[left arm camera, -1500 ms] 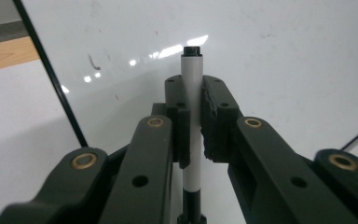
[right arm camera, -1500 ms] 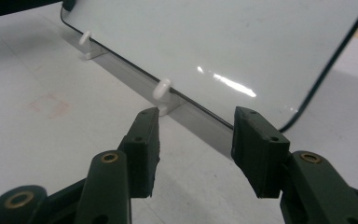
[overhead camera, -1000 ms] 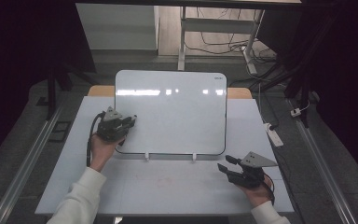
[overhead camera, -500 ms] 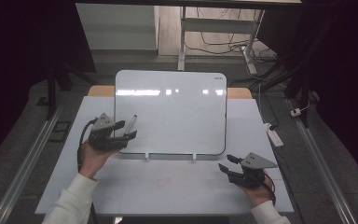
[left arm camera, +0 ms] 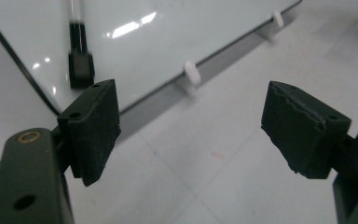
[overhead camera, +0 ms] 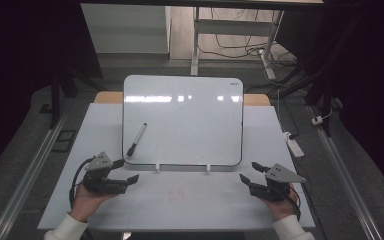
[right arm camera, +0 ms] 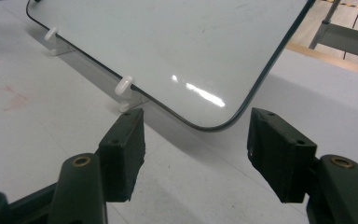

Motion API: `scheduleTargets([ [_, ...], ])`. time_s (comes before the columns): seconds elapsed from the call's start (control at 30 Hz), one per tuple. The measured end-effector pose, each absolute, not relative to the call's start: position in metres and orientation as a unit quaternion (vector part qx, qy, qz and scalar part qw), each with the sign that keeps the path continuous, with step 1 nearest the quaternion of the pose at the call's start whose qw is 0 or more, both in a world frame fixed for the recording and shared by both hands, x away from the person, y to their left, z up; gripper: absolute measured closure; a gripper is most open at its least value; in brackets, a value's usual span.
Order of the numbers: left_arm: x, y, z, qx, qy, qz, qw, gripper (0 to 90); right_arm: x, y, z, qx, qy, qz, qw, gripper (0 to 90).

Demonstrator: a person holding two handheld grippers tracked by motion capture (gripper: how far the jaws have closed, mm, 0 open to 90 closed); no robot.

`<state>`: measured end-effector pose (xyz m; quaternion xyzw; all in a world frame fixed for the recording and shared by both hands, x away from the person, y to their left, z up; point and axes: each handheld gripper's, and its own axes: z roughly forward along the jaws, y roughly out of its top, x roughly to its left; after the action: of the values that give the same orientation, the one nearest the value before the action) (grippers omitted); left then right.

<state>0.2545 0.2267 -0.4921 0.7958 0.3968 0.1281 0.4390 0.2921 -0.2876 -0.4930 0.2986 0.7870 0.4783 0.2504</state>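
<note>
From above, I am seeing the marker [overhead camera: 136, 139] lying on the whiteboard [overhead camera: 190, 115] near its lower left corner, while my left gripper [overhead camera: 125, 171] is hovering just below that corner, jaws just opening, nothing between them. My right gripper [overhead camera: 248, 173] is sitting below the whiteboard's lower right corner.

Left gripper view: the jaws are gaping empty, with the marker [left arm camera: 79, 56] lying beyond them on the whiteboard [left arm camera: 168, 32].

Right gripper view: the jaws are spreading wider, empty, facing the whiteboard [right arm camera: 191, 46] corner.

In the left gripper view, the marker [left arm camera: 80, 60] is blurred, its upper end cut off.
</note>
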Motion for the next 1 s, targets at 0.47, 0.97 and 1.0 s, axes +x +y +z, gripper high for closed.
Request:
scheduleTargets([
  [0.47, 0.232, 0.237, -0.511, 0.798, 0.388, 0.121, 0.445, 18.5, 0.287, -0.3, -0.506, 0.295, 0.797, 0.475, 0.227, 29.5],
  [0.97, 0.233, 0.234, -0.513, 0.8, 0.389, 0.122, 0.44, 18.4, 0.288, -0.299, -0.507, 0.29, 0.802, 0.471, 0.227, 30.2],
  [1.0, 0.233, 0.234, -0.513, 0.8, 0.389, 0.121, 0.44, 18.5, 0.288, -0.298, -0.507, 0.29, 0.802, 0.47, 0.227, 30.3],
])
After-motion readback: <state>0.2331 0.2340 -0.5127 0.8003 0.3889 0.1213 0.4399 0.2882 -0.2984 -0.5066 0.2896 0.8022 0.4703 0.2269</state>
